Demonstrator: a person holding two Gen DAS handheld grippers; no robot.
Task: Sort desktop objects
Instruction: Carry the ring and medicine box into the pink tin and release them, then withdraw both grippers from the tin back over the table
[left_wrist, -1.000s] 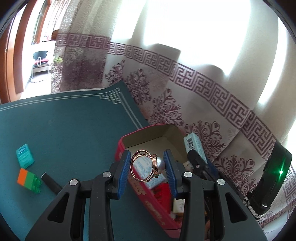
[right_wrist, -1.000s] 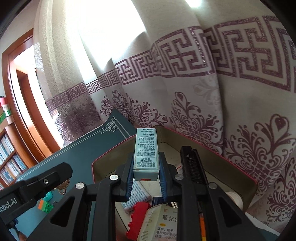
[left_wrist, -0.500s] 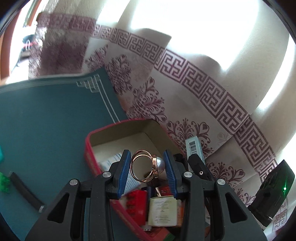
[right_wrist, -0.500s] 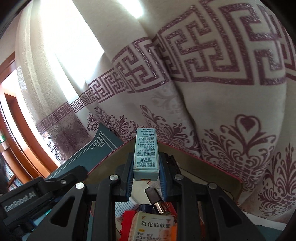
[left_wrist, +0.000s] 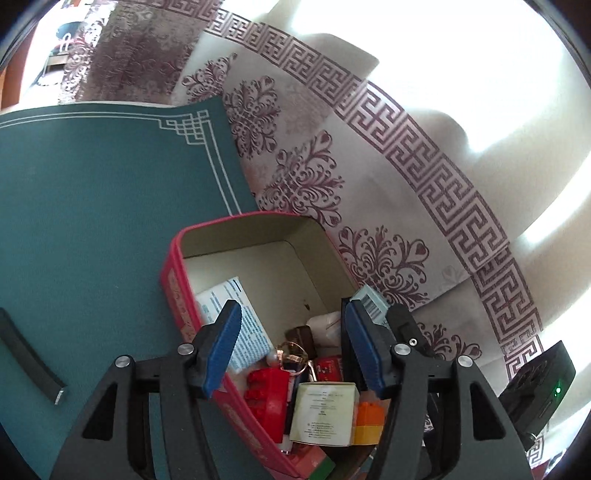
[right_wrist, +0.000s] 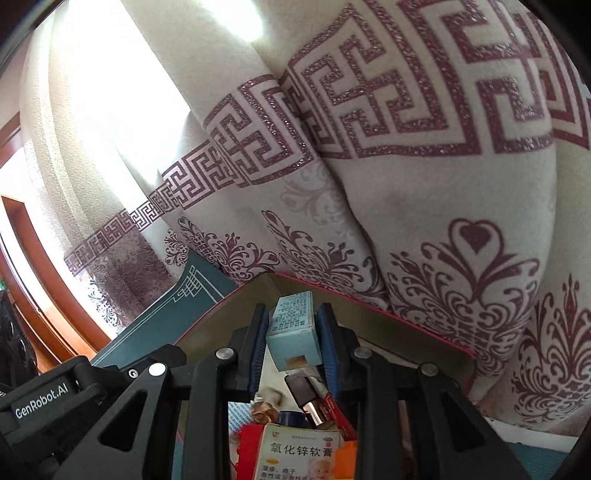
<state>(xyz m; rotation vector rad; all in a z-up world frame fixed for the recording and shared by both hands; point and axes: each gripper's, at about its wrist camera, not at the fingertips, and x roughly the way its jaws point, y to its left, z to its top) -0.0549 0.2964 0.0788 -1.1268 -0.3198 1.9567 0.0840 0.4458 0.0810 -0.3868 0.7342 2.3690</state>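
Both my grippers are over the red box (left_wrist: 173, 280) right now, which sits at the far right corner of the teal desk mat (left_wrist: 92, 206), up against the patterned curtain (left_wrist: 406, 155).

Left gripper (left_wrist: 291, 350): the jaws have just been opening and stand wide apart with nothing pressed between the blue pads (left_wrist: 221, 347). The gold ring with the pearl (left_wrist: 291, 356) is lying in the box now, on top of the clutter, between the pads in the picture but touching neither. Around it I can see a red building brick (left_wrist: 266, 391), a white medicine carton (left_wrist: 325, 410) with small print, an orange and yellow brick (left_wrist: 369, 421) just to its right, and a blue-and-white leaflet pack (left_wrist: 236, 317) leaning on the left wall.

Right gripper (right_wrist: 291, 343): also just been opening a bit, and the pale blue medicine box (right_wrist: 293, 328) sits tilted between the fingers, its far end leaning left. The right pad looks like it's against it, the left side shows a gap, so I honestly can't tell if it's gripped or slipping. It's hanging above the inside of the red box, near the far right wall.

Below it there's a zinc oxide ointment carton (right_wrist: 299, 454) and a small dark lipstick-like tube (right_wrist: 306, 395). A black strip (left_wrist: 29, 362) lies on the mat off to the left, well apart from the box.
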